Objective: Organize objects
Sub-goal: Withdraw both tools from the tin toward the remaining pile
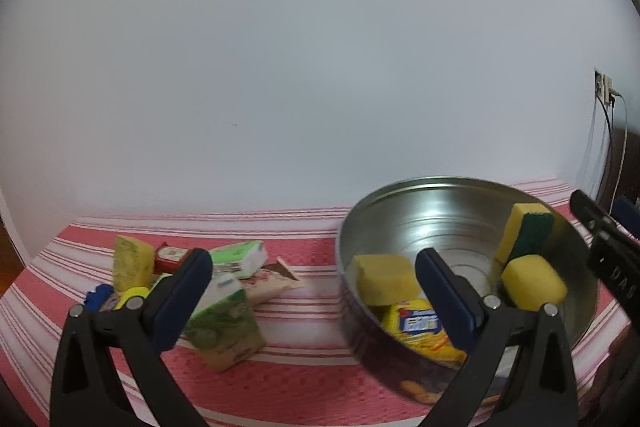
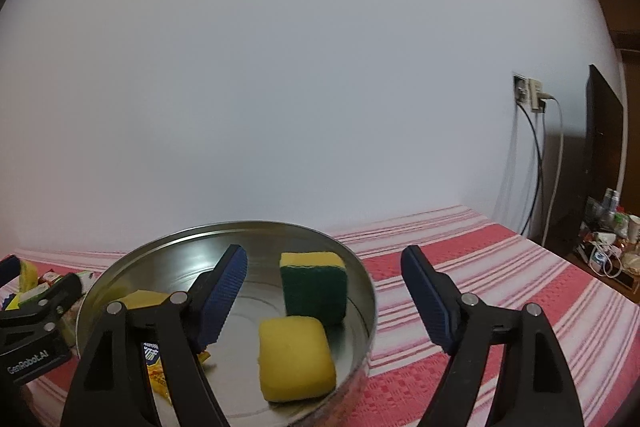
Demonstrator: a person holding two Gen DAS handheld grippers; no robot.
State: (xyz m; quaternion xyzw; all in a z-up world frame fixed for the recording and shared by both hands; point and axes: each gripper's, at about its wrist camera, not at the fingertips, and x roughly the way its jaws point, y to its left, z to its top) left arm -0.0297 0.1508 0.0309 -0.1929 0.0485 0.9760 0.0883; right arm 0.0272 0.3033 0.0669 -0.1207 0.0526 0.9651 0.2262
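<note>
A round metal tin stands on the striped cloth. In it lie a plain yellow sponge, a green-backed sponge leaning on the wall, another yellow sponge and a yellow snack packet. My right gripper hangs open over the tin's right rim, touching none of them. My left gripper is open too, holding nothing, between the tin and a pile of loose items. That pile includes a green carton, a tissue pack and a yellow sponge.
The red-and-white striped cloth covers the table up to a white wall. A small red box and a flat sachet also lie in the pile. A wall socket with cables and cluttered items are beyond the table's right end.
</note>
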